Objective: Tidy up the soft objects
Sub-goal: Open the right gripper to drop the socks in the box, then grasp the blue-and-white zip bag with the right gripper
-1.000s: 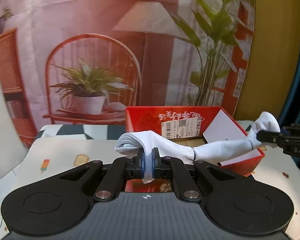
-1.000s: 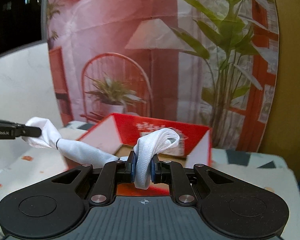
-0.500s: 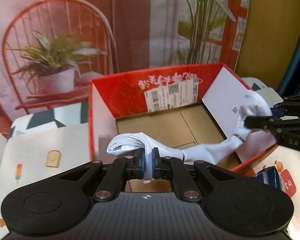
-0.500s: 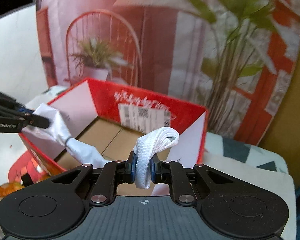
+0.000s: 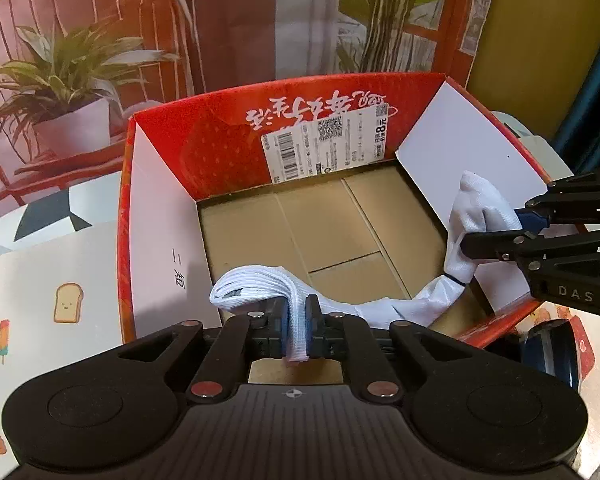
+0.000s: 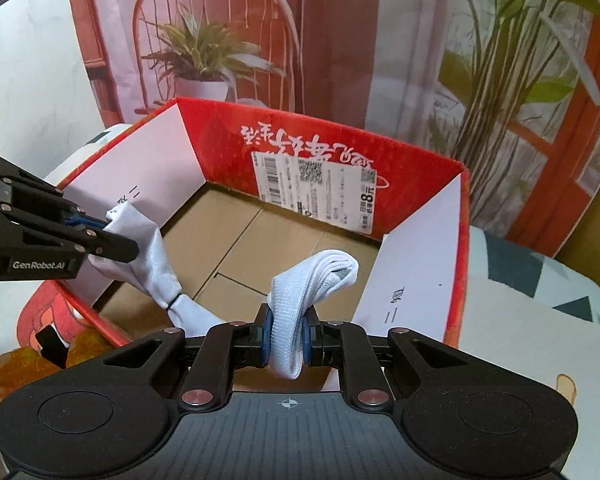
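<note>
A white sock stretches between both grippers over the open red cardboard box. My left gripper is shut on the sock's ribbed cuff end, above the box's near edge. My right gripper is shut on the other ribbed end; in the left wrist view it pinches the sock at the box's right wall. In the right wrist view the left gripper grips the sock at the box's left wall. The sock's middle sags into the box, which holds nothing else.
The box stands on a table with a printed cloth showing toast and popsicle pictures. A backdrop with a chair, plants and a lamp hangs behind. A dark blue round object lies right of the box.
Both grippers have moved forward and down with the sock, from beside and above the box to over its opening. The sock's middle now hangs inside the box.
</note>
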Motion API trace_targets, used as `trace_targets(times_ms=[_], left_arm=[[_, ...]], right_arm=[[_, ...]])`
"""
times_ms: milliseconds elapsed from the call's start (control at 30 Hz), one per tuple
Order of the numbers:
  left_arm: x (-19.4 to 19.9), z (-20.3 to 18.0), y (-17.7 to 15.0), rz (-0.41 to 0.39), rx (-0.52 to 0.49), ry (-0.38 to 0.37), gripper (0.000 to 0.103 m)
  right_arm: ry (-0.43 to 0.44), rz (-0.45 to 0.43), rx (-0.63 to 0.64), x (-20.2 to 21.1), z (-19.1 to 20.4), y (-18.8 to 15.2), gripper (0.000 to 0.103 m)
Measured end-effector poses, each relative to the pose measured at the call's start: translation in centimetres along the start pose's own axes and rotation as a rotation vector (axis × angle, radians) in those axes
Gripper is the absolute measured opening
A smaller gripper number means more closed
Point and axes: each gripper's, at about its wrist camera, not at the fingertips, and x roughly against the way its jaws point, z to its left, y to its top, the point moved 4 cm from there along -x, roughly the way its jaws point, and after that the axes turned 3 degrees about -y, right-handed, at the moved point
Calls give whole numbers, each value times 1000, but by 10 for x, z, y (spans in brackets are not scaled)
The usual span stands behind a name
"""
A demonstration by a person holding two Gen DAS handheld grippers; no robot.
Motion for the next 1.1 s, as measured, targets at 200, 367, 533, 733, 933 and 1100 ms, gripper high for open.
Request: trace_targets(times_ms=[200, 367, 533, 733, 933, 1100], left_arm=[[21, 4, 3, -78, 47, -59, 70], [48, -4, 1, -147, 44, -62, 74], [74, -26, -14, -220, 20, -51, 74], [87, -60, -35, -264, 8, -79, 74], [90, -90, -50, -243, -36, -134, 73], [80, -105, -59, -195, -73, -186, 71]], right_arm=[[-60, -6, -19, 3, -3, 0, 34], [-54, -102, -79, 26, -10, 0, 62], [-11, -179, -134, 63, -17, -10, 62], [-18, -225, -129, 105, -19, -45, 62], [-27, -183, -227, 116, -26, -110, 62], [6, -119, -356, 109, -31, -166, 62]])
